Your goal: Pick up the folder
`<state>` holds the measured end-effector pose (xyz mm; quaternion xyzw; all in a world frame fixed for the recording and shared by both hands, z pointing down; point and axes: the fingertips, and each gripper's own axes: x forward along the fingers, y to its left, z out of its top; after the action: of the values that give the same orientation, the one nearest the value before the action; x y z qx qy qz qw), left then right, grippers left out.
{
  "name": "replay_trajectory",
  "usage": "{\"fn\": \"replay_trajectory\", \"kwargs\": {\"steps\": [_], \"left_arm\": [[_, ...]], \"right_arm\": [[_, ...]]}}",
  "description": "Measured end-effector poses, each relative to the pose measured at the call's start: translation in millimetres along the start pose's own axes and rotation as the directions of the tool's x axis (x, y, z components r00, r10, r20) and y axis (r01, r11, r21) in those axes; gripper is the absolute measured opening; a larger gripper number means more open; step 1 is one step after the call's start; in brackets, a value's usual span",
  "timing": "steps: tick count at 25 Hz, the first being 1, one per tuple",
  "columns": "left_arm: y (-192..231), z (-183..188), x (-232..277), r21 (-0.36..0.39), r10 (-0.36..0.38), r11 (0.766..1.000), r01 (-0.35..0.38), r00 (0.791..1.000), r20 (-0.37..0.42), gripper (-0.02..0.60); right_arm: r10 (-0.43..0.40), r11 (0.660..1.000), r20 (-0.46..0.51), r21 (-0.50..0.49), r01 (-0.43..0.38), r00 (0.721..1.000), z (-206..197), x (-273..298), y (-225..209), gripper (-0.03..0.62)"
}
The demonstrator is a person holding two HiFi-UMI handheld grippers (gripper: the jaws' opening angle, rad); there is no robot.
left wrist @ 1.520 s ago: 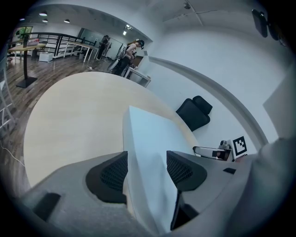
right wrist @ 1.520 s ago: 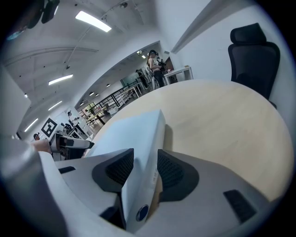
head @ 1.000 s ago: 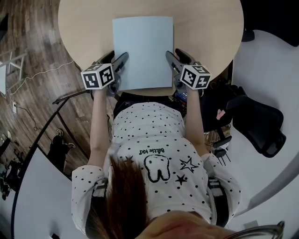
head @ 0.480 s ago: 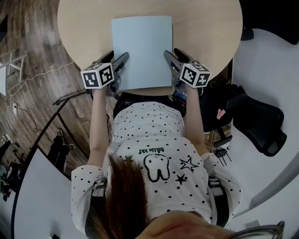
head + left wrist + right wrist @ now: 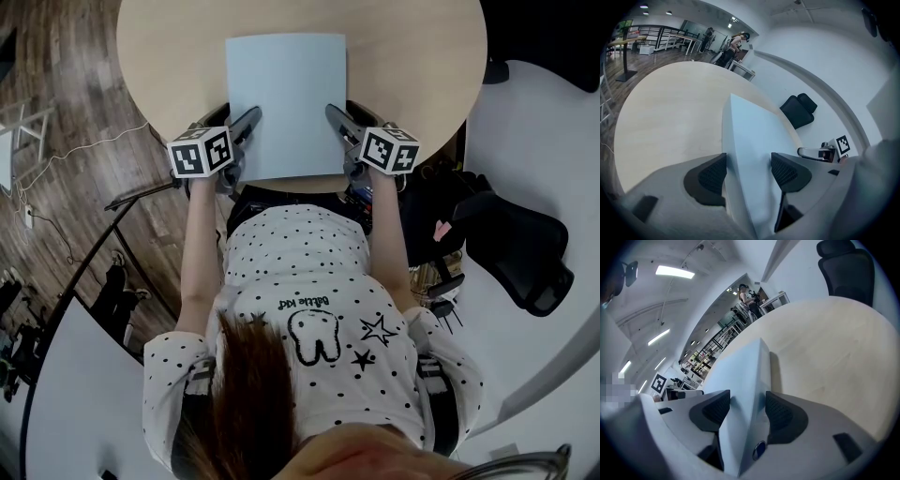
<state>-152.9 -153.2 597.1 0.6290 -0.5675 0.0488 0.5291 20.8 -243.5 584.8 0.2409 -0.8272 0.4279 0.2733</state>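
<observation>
The folder (image 5: 286, 103), pale blue and closed, lies flat on the round wooden table (image 5: 412, 56). Its near edge reaches the table's rim closest to me, and its long sides run away ahead of both tools. It has not left the surface, so as I read it the pick-up itself is all yet to do; what is done is the lining-up. My left gripper (image 5: 248, 120) sits at the folder's left side near the close corner. In the left gripper view the folder's edge runs straight in between the two dark ribbed pads (image 5: 712, 176). Those jaws have just been opening and stand wide, with the cover inside the gap but not squeezed. My right gripper (image 5: 336, 116) mirrors it on the other side. In the right gripper view the folder's right edge comes up between its jaws, which have also just been opening and stand slack around the edge rather than biting it. One pad on each tool looks very close to the cover, and I cannot say whether it brushes it. So both tools straddle the folder and neither holds it. What is left, in my judgement, is to close both on the edges together and lift evenly, since a thin cover taken from one side alone would likely sag or slip. Off to the right of my right gripper, away from the table, stands a dark office chair (image 5: 525, 253).
</observation>
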Motion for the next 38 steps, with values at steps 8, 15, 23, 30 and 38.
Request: {"fn": "replay_trajectory", "kwargs": {"steps": [8, 15, 23, 30, 38], "left_arm": [[-2.2, 1.6, -4.8, -0.013, 0.012, 1.000, -0.012, 1.000, 0.023, 0.291], [-7.5, 6.4, -17.8, -0.006, 0.029, 1.000, -0.029, 0.998, 0.048, 0.291], [-15.5, 17.8, -31.4, 0.024, 0.044, 0.999, -0.047, 0.994, 0.103, 0.291], [-27.8, 23.4, -39.3, 0.039, 0.042, 0.998, -0.049, 0.986, 0.159, 0.291], [-39.5, 30.7, -54.5, 0.055, 0.023, 0.998, -0.036, 0.978, 0.207, 0.291]], "right_arm": [[-0.002, 1.000, 0.009, -0.020, 0.002, 1.000, 2.6, -2.3, 4.5, 0.235], [0.004, 0.997, 0.013, -0.081, -0.003, 1.000, 11.2, -7.3, 17.7, 0.232], [0.023, 0.991, 0.042, -0.131, -0.017, 0.999, 20.1, -14.0, 30.2, 0.233], [0.018, 0.985, 0.093, -0.175, -0.001, 0.996, 28.4, -27.2, 35.9, 0.233], [0.042, 0.973, 0.128, -0.229, -0.012, 0.991, 39.0, -41.4, 51.7, 0.225]]}}
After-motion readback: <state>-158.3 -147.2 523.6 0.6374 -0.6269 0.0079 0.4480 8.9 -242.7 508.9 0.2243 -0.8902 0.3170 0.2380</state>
